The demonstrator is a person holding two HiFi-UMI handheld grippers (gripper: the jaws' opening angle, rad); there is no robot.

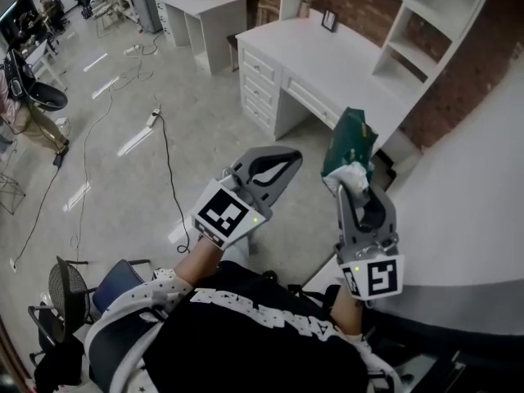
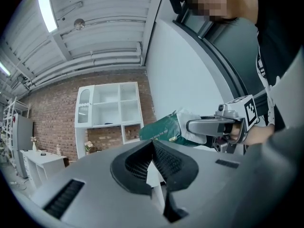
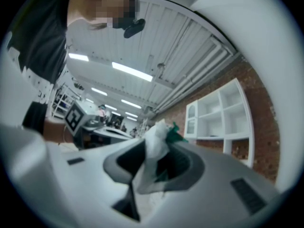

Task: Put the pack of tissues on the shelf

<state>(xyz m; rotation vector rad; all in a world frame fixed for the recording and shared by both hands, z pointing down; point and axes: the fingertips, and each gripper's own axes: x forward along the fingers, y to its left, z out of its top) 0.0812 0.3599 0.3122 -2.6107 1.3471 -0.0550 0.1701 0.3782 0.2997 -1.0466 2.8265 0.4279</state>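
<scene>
A green pack of tissues (image 1: 350,142) with a white crumpled end is held up in the air by my right gripper (image 1: 354,188), whose jaws are shut on its lower end. In the right gripper view the pack (image 3: 157,141) fills the gap between the jaws of that gripper (image 3: 153,162). My left gripper (image 1: 288,159) hovers just left of the pack, apart from it, jaws shut on nothing. From the left gripper (image 2: 153,144) I see the pack (image 2: 164,129) and the right gripper (image 2: 209,126) ahead. The white shelf unit (image 1: 434,19) stands at the upper right against a brick wall.
A white desk (image 1: 327,64) with drawers stands below the shelf unit, a small picture frame (image 1: 329,20) on it. A pale curved counter (image 1: 483,219) runs along the right. Cables (image 1: 168,170) trail over the grey floor; a chair (image 1: 70,289) is behind at lower left.
</scene>
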